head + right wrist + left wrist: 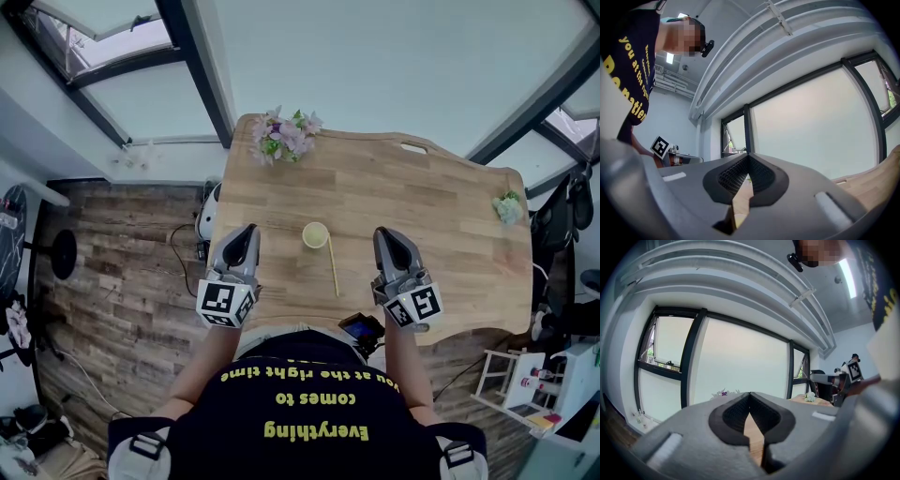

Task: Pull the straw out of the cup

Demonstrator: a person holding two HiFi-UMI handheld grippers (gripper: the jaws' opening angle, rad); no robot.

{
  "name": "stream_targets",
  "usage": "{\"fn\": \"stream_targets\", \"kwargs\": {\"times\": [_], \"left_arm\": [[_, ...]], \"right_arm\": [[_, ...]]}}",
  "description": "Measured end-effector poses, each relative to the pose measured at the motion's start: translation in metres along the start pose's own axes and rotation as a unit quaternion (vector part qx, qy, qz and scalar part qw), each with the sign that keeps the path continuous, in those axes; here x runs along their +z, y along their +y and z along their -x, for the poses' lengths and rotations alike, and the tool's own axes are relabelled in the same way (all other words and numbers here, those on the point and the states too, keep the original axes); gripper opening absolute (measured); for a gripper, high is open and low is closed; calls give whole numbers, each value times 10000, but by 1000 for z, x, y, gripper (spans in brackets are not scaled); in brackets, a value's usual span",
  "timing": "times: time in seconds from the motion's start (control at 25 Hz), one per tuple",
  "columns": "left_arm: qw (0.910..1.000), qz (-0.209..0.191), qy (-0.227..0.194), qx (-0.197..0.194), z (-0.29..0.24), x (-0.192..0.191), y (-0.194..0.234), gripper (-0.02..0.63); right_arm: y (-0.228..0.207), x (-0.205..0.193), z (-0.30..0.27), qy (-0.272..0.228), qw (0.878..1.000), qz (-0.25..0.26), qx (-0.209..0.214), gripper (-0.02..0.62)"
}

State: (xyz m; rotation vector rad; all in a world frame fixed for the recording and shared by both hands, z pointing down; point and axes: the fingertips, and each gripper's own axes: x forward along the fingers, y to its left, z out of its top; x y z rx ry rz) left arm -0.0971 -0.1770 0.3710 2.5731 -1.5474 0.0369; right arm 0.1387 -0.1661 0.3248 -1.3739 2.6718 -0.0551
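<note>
While left tool (pixel 248 230) & right tool (pixel 383 232) sit closed, empty — 1 cup (pixel 315 235), 1 straw (pixel 333 268) btwn them.

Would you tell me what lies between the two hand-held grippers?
In the head view, the cup and the straw lie between the left hand-held gripper and the right hand-held gripper.

wooden table (pixel 450 216), purple flowers (pixel 286 136), white posy (pixel 507 207)
</note>
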Motion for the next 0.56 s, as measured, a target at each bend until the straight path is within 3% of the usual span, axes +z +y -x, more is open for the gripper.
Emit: {"fn": "stream_targets", "kwargs": {"times": [0.56], "left_arm": [[10000, -7, 11, 5, 1, -1, 2, 2]], "right_arm": [[2, 1, 0, -8, 10000, -6, -28, 5]]}}
